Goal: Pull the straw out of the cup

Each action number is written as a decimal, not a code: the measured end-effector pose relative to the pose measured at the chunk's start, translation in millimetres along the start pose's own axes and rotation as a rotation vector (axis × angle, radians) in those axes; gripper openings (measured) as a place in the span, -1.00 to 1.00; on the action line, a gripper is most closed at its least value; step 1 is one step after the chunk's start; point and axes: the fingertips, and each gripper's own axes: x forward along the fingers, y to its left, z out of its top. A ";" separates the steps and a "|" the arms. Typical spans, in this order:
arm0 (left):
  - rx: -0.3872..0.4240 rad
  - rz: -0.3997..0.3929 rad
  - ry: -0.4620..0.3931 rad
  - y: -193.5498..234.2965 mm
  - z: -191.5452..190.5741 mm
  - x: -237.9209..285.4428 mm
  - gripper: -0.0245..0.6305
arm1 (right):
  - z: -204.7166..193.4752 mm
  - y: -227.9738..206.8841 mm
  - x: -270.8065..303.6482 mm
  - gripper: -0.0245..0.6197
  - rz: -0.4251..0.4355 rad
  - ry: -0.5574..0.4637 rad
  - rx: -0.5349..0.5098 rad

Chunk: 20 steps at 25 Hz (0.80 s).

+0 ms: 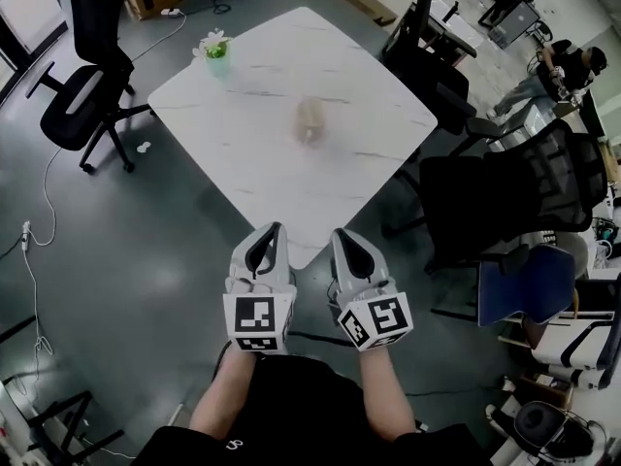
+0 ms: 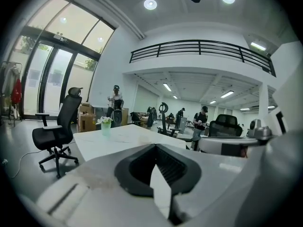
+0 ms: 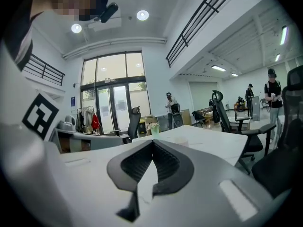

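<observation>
White marble table [image 1: 369, 95] with black office chairs around it: one on the left [image 1: 82, 85], more on the right [image 1: 514, 192]. Cable [image 1: 44, 192] lies on the floor. A small green vase [image 1: 215, 54] at the far corner holds white flowers. The cup [image 1: 310, 122] stands mid-table, blurred; straw and contents can't be made out. Left gripper [image 1: 275, 231] and right gripper [image 1: 340, 233] sit side by side over the near corner, well apart from the cup, jaws together, empty.

I stand in a big open office: black swivel chairs [image 1: 97, 27] round my white surface [image 1: 272, 76], tall windows [image 2: 52, 79], a railed mezzanine [image 2: 199, 48], people [image 2: 202, 118] at far desks.
</observation>
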 end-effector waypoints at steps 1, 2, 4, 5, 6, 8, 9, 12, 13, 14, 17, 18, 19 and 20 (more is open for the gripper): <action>0.000 -0.005 0.001 6.6 5.1 10.3 -0.92 | 5.7 -2.4 11.6 -0.94 -0.002 -0.002 -0.005; 0.001 -0.011 0.001 13.2 10.8 20.4 -0.92 | 11.7 -5.7 23.9 -0.94 -0.006 -0.006 -0.008; 0.003 -0.019 -0.005 27.6 22.9 38.1 -0.92 | 24.4 -10.3 50.5 -0.94 -0.013 -0.012 -0.017; 0.003 -0.020 -0.007 35.2 28.5 45.7 -0.92 | 30.6 -10.6 63.9 -0.94 -0.011 -0.015 -0.024; 0.002 -0.022 -0.008 42.4 33.4 52.8 -0.92 | 36.2 -9.7 76.8 -0.94 -0.005 -0.018 -0.029; 0.001 -0.026 -0.008 54.0 42.1 66.3 -0.92 | 45.0 -7.9 98.9 -0.94 0.006 -0.023 -0.037; 0.001 -0.029 -0.008 57.9 46.0 72.9 -0.92 | 47.9 -8.1 107.4 -0.94 0.008 -0.023 -0.040; 0.000 -0.046 -0.004 62.8 52.7 90.5 -0.92 | 49.5 -14.0 123.1 -0.93 -0.002 -0.013 -0.047; -0.001 -0.052 0.001 63.0 52.8 95.5 -0.92 | 48.2 -16.8 125.5 -0.91 -0.009 -0.005 -0.048; -0.002 -0.060 0.008 62.3 51.9 100.1 -0.92 | 46.8 -19.8 126.9 -0.91 -0.017 0.005 -0.050; -0.003 -0.094 0.027 54.4 48.9 113.6 -0.92 | 44.1 -33.4 125.8 -0.89 -0.051 0.024 -0.049; 0.001 -0.106 0.031 51.0 48.9 118.3 -0.92 | 44.0 -39.1 125.4 -0.89 -0.064 0.027 -0.044; 0.004 -0.115 0.035 48.2 49.0 123.1 -0.92 | 43.8 -44.3 125.6 -0.89 -0.074 0.029 -0.039; 0.004 -0.121 0.039 46.1 48.6 127.8 -0.92 | 43.2 -48.5 126.6 -0.89 -0.080 0.032 -0.036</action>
